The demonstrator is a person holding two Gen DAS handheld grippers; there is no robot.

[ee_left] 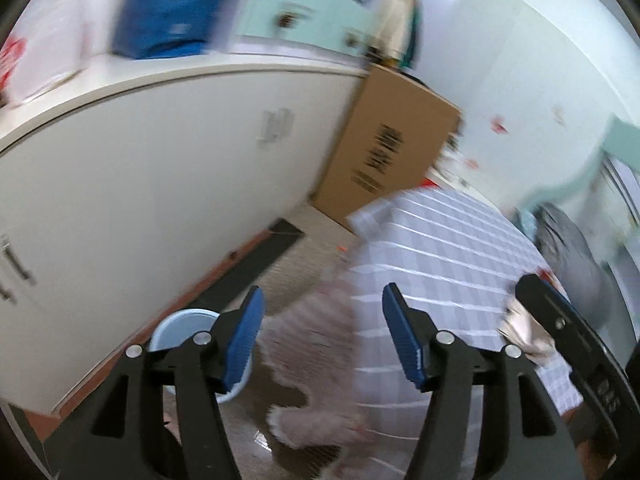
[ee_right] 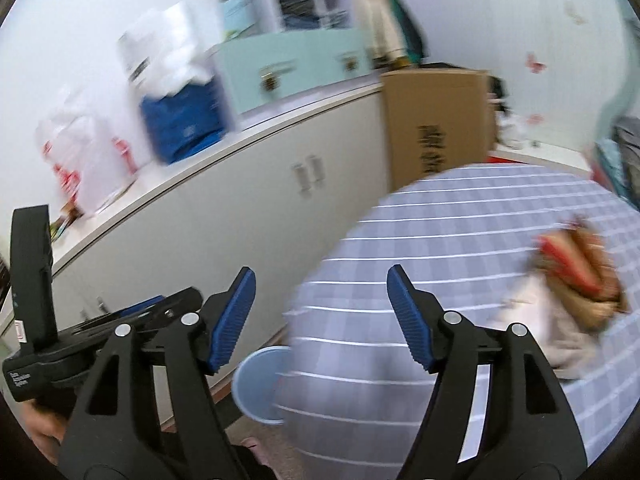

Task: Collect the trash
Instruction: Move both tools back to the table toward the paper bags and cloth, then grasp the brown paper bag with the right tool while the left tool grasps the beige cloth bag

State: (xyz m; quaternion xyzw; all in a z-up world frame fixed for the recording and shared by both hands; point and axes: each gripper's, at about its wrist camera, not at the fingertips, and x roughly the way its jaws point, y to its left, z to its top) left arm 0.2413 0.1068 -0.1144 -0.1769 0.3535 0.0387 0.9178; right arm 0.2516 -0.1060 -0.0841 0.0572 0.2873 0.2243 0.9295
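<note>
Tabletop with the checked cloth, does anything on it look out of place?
Yes. A crumpled wrapper pile, red, brown and pale, lies loose on the checked tablecloth near its right edge; blur hides what it is.

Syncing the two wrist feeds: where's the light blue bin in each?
Left wrist: light blue bin at lower left, on the floor by the white cabinet, partly behind the left claw's finger.
Right wrist: bin at bottom centre, between the right claw's fingers, partly hidden by the checked tablecloth.
Shared landmark: the cardboard box at the end of the cabinet.
</note>
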